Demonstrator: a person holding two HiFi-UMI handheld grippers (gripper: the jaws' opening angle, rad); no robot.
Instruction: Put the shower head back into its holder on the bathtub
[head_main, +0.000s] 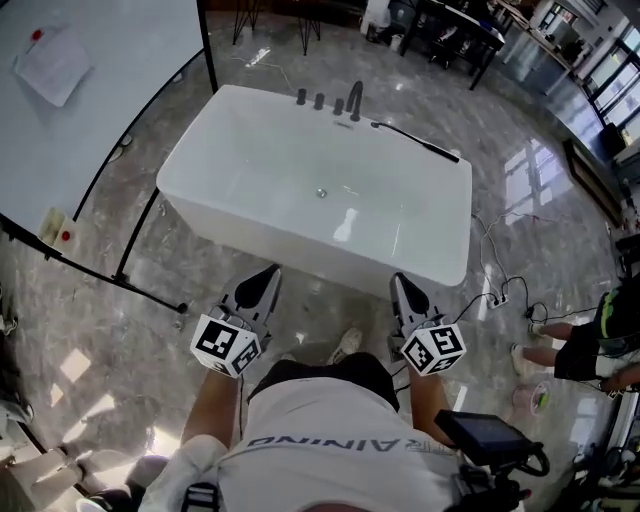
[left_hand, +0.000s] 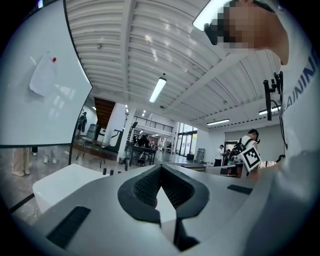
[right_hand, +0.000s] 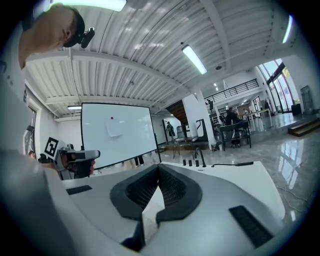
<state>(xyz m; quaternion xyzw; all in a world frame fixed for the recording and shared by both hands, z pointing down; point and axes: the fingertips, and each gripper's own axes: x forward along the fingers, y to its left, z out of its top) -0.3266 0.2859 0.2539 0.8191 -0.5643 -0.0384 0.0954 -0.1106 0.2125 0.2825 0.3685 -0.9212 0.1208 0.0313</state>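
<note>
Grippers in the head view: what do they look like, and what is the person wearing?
The left gripper and right gripper match: light grey bodies tapering to dark, textured fingers, each carrying a white cube with black square markers. The person wears a white shirt with grey lettering.

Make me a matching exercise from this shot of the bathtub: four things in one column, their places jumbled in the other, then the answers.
1 shower head
2 faucet
3 whiteboard
4 power strip

A on the floor, right of the bathtub
B left of the bathtub, with a paper stuck on it
C lying along the bathtub's far rim, toward the right corner
D upright at the middle of the far rim

Pairs: 1-C, 2-D, 3-B, 4-A
</note>
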